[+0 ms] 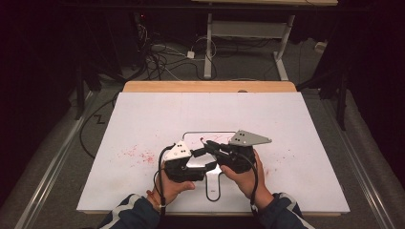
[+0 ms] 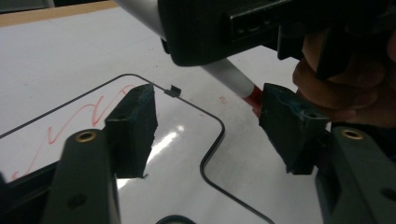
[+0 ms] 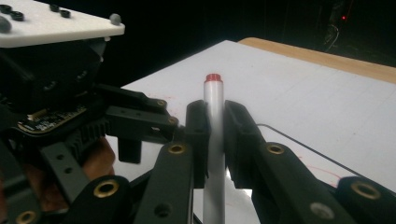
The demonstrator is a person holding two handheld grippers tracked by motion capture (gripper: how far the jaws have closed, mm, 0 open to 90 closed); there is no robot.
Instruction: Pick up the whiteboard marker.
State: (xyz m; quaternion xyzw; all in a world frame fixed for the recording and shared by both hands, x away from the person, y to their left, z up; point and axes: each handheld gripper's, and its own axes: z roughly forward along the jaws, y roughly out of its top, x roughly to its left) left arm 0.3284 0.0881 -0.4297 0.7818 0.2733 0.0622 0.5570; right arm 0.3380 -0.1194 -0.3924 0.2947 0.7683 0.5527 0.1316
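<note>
Right gripper (image 3: 215, 135) pinches the marker (image 3: 214, 100) mid-barrel over the small whiteboard (image 1: 210, 138), about 6 o'clock on the surface (image 1: 143, 109). Left gripper (image 2: 205, 128) fingers spread, marker's red end touching one at 3 o'clock. Closing off-centre could knock the marker askew or smear ink.

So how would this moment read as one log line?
right claw: shut on white red-tipped marker | left claw: open | small whiteboard: red scribbles

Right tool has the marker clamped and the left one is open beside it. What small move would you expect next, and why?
Probably the left tool closes on the marker: its jaws stand open, the marker's red-banded end sits beside one pad, and the right tool holds the barrel over the small whiteboard.
</note>
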